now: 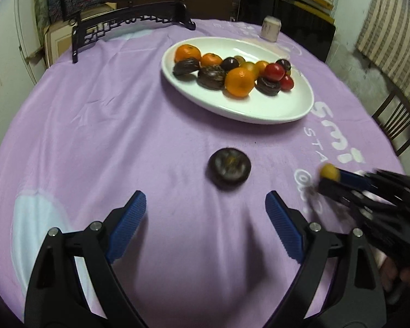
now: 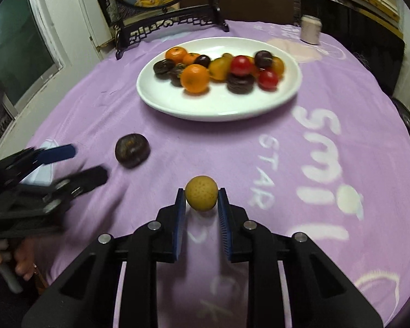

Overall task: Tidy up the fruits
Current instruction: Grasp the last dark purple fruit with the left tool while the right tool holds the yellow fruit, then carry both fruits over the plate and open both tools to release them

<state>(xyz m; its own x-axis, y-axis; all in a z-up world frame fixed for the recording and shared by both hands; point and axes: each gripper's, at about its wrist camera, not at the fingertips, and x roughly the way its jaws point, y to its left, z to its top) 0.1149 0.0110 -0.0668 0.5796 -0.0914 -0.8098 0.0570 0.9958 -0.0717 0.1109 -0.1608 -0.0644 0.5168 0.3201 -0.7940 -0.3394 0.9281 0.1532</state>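
Right claw [image 2: 201,198] is clamped on a small yellow fruit [image 2: 201,196], its two blue pads pressing the fruit's left and right sides near the fingertips. Whether the fruit is lifted or resting on the lilac cloth [image 2: 259,164] cannot be told from the wrist view. From the left wrist view the same yellow fruit [image 1: 330,171] shows at the tip of the right claw [image 1: 328,177], blurred, at the right edge.

Left claw [image 1: 205,207] stands wide apart with nothing between its blue pads [image 1: 128,224] — just ahead of it a dark, round, flattened fruit [image 1: 229,170] lies alone on the cloth that covers the table. In the right wrist view this dark fruit [image 2: 132,150] sits just beside the left claw [image 2: 87,164], not touching it.

Farther back, a white oval plate [image 1: 259,109] holds a row of fruit: orange mandarins [image 1: 239,81], dark wrinkled fruits [image 1: 211,77], red ones [image 1: 274,71] and a few yellow ones, packed touching one another. The near part of the plate is bare. A small pale jar [image 1: 270,28] stands beyond the plate, and a black carved stand [image 1: 128,24] rises at the table's far edge.
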